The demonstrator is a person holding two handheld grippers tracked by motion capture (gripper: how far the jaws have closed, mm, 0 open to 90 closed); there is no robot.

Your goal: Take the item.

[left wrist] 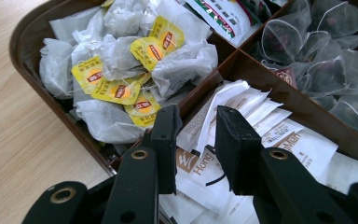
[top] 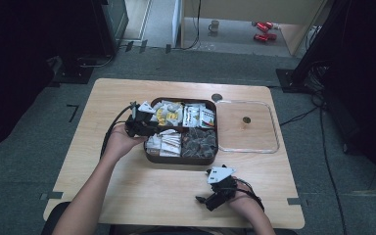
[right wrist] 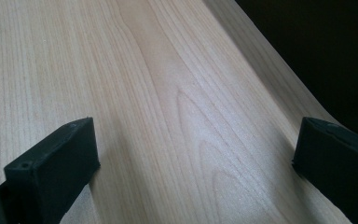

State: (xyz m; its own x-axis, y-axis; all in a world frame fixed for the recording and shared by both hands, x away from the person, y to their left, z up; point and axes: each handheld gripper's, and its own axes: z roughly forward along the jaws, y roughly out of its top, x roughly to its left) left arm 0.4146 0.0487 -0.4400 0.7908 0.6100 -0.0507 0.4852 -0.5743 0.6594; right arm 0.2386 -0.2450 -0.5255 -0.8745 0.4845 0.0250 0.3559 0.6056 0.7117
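Right claw (top: 210, 198) rests wide open and empty on the near bench (top: 127, 196), while left claw (left wrist: 196, 135), jaws narrowly parted over white sachets (left wrist: 242, 116) in the tea box (top: 149, 157) near-left compartment, grips nothing I can confirm.

Brown 4-compartment tray (top: 149, 157) of tea bags (left wrist: 121, 70) and sachets (left wrist: 242, 116), mid-table

My left gripper (left wrist: 196, 140) hangs over the divided tray (top: 149, 157): paper sachets (left wrist: 261, 135) beneath, tagged teabags (left wrist: 121, 70) ahead-left, lid (top: 247, 147) beyond the tray's far side.
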